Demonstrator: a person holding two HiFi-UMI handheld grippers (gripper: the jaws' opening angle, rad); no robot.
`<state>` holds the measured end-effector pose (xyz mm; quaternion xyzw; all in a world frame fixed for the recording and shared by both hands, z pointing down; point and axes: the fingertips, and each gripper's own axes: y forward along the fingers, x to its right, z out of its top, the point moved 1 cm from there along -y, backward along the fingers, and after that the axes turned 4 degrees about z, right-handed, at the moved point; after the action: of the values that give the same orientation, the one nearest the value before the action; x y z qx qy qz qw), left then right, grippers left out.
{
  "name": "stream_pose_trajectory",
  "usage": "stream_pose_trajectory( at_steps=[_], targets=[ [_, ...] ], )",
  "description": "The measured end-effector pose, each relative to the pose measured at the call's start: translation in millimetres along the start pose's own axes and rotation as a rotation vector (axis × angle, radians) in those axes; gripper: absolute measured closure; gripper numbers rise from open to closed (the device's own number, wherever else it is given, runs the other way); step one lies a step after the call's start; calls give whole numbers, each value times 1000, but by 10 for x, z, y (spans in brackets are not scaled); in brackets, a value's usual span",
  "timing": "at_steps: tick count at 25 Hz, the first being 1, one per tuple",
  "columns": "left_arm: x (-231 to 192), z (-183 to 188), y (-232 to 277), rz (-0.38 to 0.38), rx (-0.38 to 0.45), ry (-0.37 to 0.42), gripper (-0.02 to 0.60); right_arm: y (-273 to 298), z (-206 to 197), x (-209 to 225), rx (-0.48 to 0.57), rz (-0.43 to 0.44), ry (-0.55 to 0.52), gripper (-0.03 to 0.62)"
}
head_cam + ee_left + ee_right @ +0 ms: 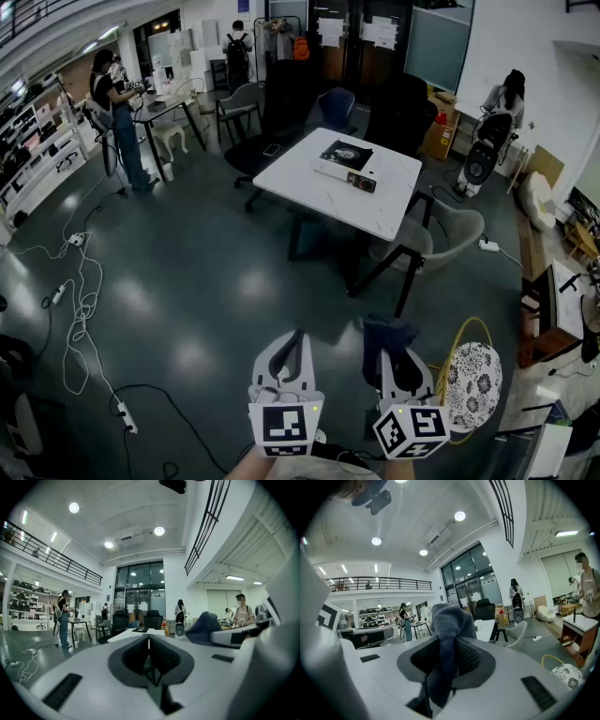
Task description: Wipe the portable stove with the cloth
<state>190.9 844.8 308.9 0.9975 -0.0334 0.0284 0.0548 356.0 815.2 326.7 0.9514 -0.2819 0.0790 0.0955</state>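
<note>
Right claw [450, 651]: clamped on blue cloth [449, 617]. Left claw [149, 643]: jaws together, empty. Portable stove [343, 174]: on white counter [380, 204], well apart from both claws. Step: approach, wiping not begun. Next: carry cloth to stove top.

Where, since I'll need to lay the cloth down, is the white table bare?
The table is bare across its near half, from the stove to the front edge, and along its left side. Only the far right part is taken, by the stove. The far side and right end are crowded by chairs; the floor in front is open for an approach.
</note>
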Motion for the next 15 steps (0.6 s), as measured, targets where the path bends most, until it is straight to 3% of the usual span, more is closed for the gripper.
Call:
stream_pose_trajectory(
  at_steps=[15],
  targets=[
    [-109, -41, 161, 3, -7, -16, 561, 184, -33, 17, -3, -3, 42, 494]
  ],
)
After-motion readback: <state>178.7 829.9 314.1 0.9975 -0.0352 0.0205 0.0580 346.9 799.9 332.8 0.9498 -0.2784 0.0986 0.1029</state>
